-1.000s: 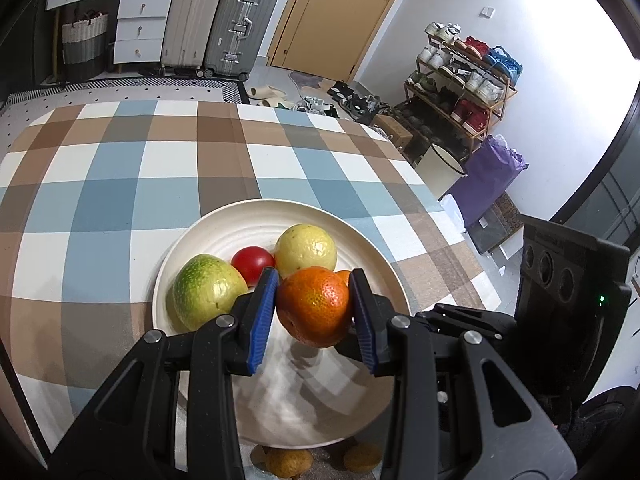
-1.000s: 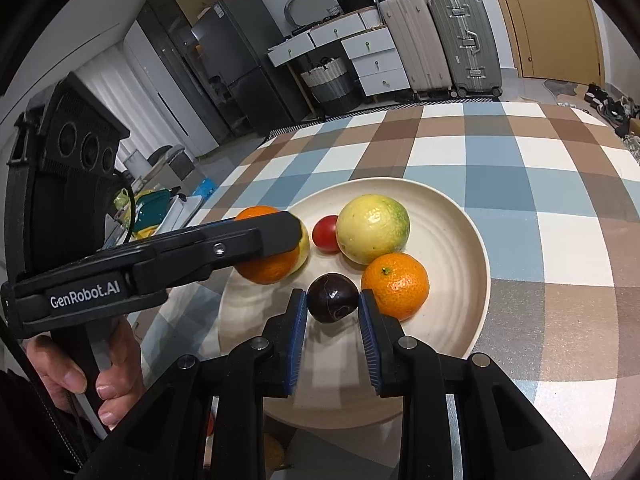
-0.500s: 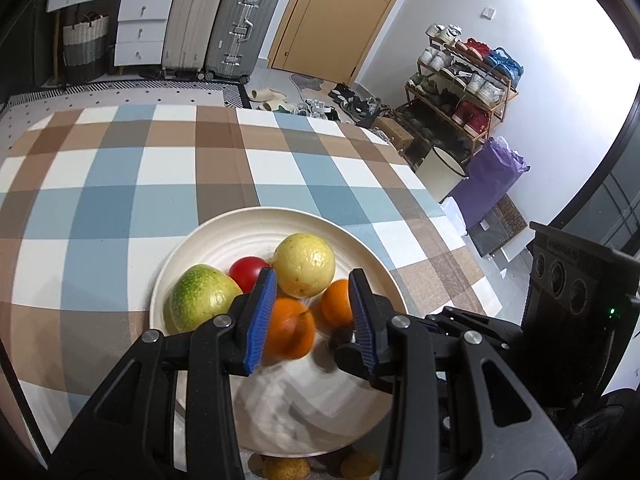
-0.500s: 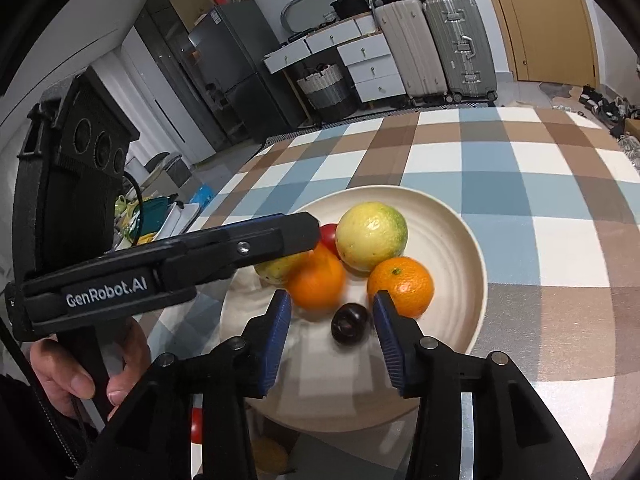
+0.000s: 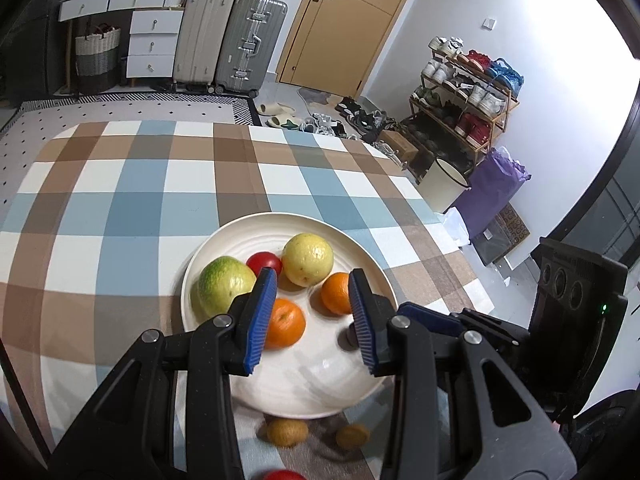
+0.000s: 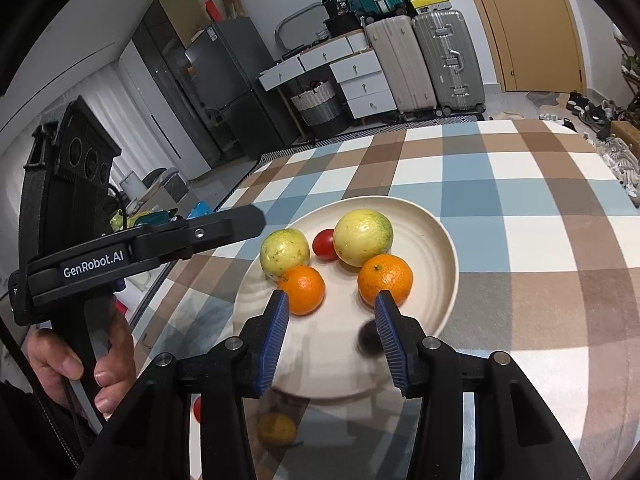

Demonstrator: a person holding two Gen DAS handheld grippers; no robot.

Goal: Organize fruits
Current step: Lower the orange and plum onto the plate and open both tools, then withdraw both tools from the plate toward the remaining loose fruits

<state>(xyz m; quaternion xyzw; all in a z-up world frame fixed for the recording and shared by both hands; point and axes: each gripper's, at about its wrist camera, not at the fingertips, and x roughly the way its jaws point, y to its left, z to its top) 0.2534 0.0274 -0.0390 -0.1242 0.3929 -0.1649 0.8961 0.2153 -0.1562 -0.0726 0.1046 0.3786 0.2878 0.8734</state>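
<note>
A cream plate (image 5: 320, 380) (image 6: 428, 232) stands on the checked tablecloth. On it lie a green-yellow fruit (image 5: 224, 290), a red tomato (image 5: 262, 262), a yellow fruit (image 5: 308, 258) and two oranges (image 5: 286, 324) (image 5: 336, 294). A dark plum (image 6: 366, 338) rests on the plate, blurred and half hidden by my right gripper's finger. My left gripper (image 5: 312, 284) hangs open above the plate with nothing between its pads. My right gripper (image 6: 331, 304) is open too, and the plum lies free beside its right pad.
Two small brown fruits (image 5: 288, 432) (image 5: 352, 436) and a red one (image 5: 284, 474) lie below the plate's near rim. A hand (image 6: 80, 368) grips the left tool's handle. Suitcases, drawers and a shoe rack stand beyond the table's far edge.
The left gripper let go of the orange, which now lies on the plate. The right gripper opened and released the dark plum. Both grippers drew up and back from the plate.
</note>
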